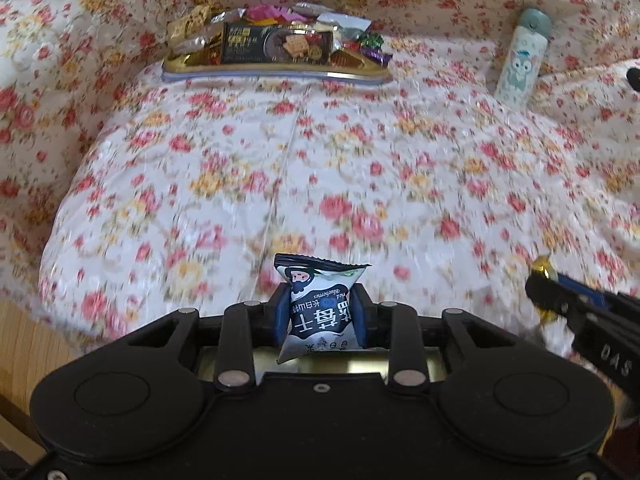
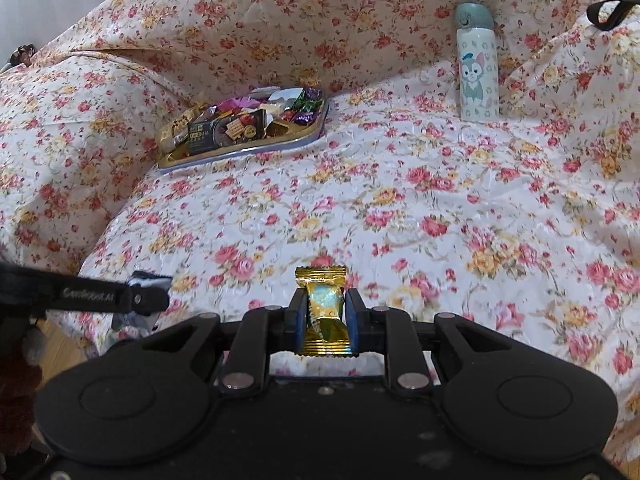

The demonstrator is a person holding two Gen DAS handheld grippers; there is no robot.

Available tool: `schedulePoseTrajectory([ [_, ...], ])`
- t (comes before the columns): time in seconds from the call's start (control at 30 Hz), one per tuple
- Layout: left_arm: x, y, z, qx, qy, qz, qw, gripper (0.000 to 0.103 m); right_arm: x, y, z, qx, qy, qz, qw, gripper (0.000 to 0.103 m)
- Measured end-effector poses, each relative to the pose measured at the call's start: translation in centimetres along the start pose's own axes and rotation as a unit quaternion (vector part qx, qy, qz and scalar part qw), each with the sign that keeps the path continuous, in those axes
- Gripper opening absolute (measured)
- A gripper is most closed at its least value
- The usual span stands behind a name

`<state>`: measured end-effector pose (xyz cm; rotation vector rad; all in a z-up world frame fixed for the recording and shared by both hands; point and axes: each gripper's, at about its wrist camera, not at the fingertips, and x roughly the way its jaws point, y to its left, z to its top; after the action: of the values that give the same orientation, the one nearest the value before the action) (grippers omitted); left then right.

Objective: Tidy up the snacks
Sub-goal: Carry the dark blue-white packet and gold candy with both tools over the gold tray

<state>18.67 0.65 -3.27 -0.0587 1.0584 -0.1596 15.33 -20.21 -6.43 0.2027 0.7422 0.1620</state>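
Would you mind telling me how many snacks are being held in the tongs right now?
2. A blue-and-white packet is pinched in the left tongs, and a gold candy in the right tongs. The other snacks lie on the tray.

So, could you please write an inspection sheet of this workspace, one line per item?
Surface: floral quilt over a soft cushion, bare in the middle.
Job's things: gold tray heaped with wrapped snacks at the far side; blue-white snack packet; gold candy.
Clutter: cartoon bottle, upright against the back.
Grippers: left gripper shut on the snack packet; right gripper shut on the gold candy.
Cables: nothing seen; a black strap loop lies at the far right.
Surroundings: wooden floor at the left.
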Motion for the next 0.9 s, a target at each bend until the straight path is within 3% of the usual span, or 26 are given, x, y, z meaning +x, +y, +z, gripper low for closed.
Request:
schedulePoseTrajectory([
  [0.3,-2.8,-0.1,-4.6,-0.005,0.016,-0.003,0.9998,0.040,-3.1,1.0,-2.4,-0.005,-0.001,0.006,1.000,0.022],
  [0.6,-4.9,-2.8,-8.6,0.026,0.031,-0.030,0.9987,0.040,-6.3,1.5,-4.9,0.001,-0.001,0.010,1.000,0.022],
  [0.9,-6.0,-5.1,-11.7,0.055,0.039,-0.027,0.9973,0.040,-9.6,1.5,-6.8,0.010,-0.028,0.009,1.000,0.022],
])
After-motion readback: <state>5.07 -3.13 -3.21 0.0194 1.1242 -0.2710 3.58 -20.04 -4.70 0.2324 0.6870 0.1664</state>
